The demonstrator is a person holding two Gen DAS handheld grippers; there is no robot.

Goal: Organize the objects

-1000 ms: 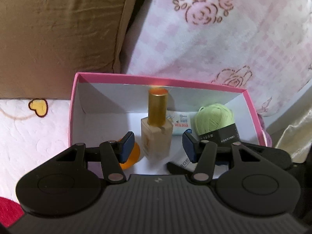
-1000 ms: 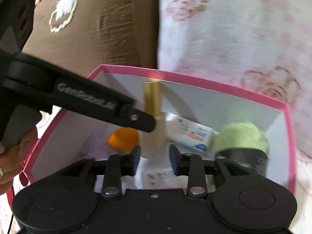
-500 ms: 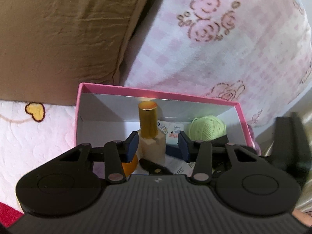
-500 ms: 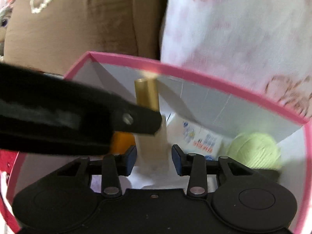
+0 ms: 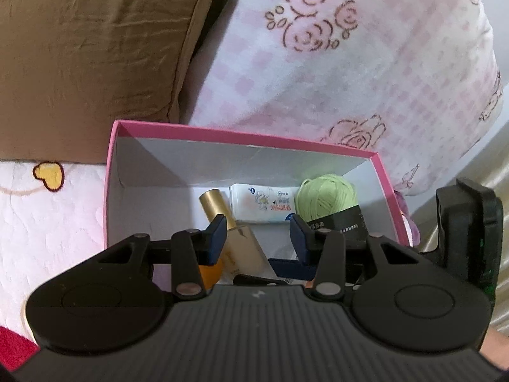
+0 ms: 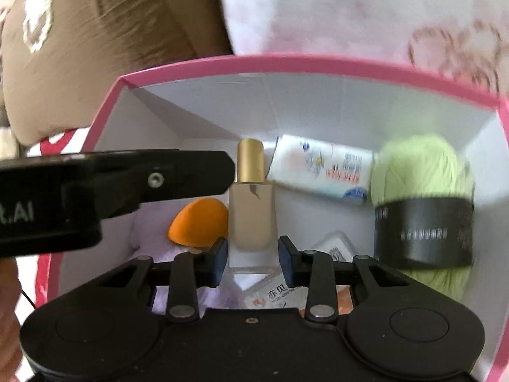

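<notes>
Bottle: the square glass foundation bottle with a gold cap (image 6: pixel 253 213) lies flat on the floor of the pink-rimmed white cardboard box (image 6: pixel 318 63), cap toward 12 o'clock; a second ago it stood upright.
Right tongs (image 6: pixel 253 258): jaws stand narrowly apart on either side of the bottle's base, no clear contact on either side, apparently letting go.
Left tongs (image 5: pixel 258 234): wide, holding nothing, pulled back above the box's near edge; a second ago they flanked the standing bottle.
Neighbours: an orange teardrop makeup sponge (image 6: pixel 200 224) touches the bottle at 9 o'clock; a white printed tissue pack (image 6: pixel 321 172) lies at 1 o'clock; a pale green yarn ball with a black paper band (image 6: pixel 420 203) sits at 3 o'clock.
Setting: a brown cushion (image 5: pixel 89 57) and a pink rose-print pillow (image 5: pixel 350 73) lie behind the box, on a bed.
Meaning: the bottle seems stowed; both tongs are likely free for the next item.
</notes>
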